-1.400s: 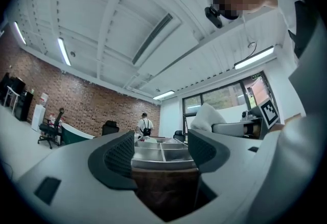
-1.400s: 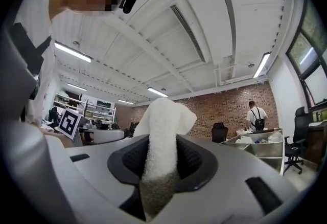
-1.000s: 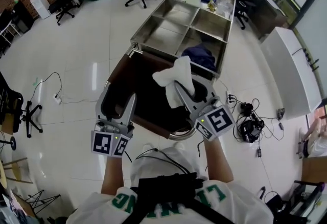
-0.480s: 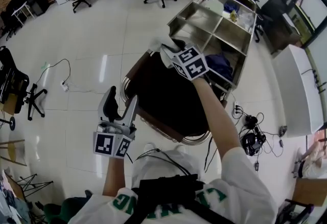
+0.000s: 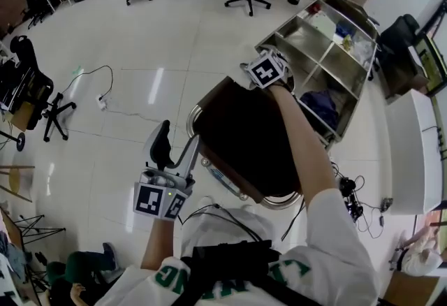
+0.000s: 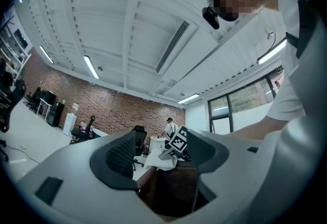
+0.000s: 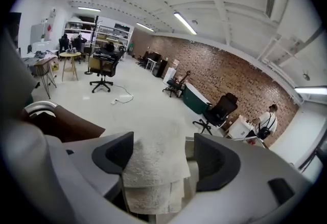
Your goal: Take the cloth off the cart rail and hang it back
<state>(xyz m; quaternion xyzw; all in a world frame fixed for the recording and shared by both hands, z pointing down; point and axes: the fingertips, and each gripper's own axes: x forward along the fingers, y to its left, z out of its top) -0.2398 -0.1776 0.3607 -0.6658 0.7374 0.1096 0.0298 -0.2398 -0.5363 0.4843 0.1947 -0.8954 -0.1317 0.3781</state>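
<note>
White tile floor [image 5: 140, 39], open office w/ brick back wall.

R gripper [image 7: 163, 154]: jaws opening and standing wide. Cloth [image 7: 153, 177] sits btwn them, but pads aren't squeezing it, so it reads as let go. Cloth is draped over the cart rail [image 7: 189, 146] at the near end of the steel cart [image 5: 318, 42], just above the brown bin [image 5: 244, 137].

L gripper [image 5: 176, 147]: jaws wide, nothing btwn them. It's held low by the person's body, well apart from the cart.

Risks (my read): hang looks done bar the retreat.
- One pad sits right beside the terry. If R gripper backs out at an angle, that pad could catch loops & drag the cloth off the rail, prob. into the bin.
- Can't tell how evenly it's draped. If lopsided, it could slide off under its own wt.

Safest is jaws fully wide first, then straight back.
</note>
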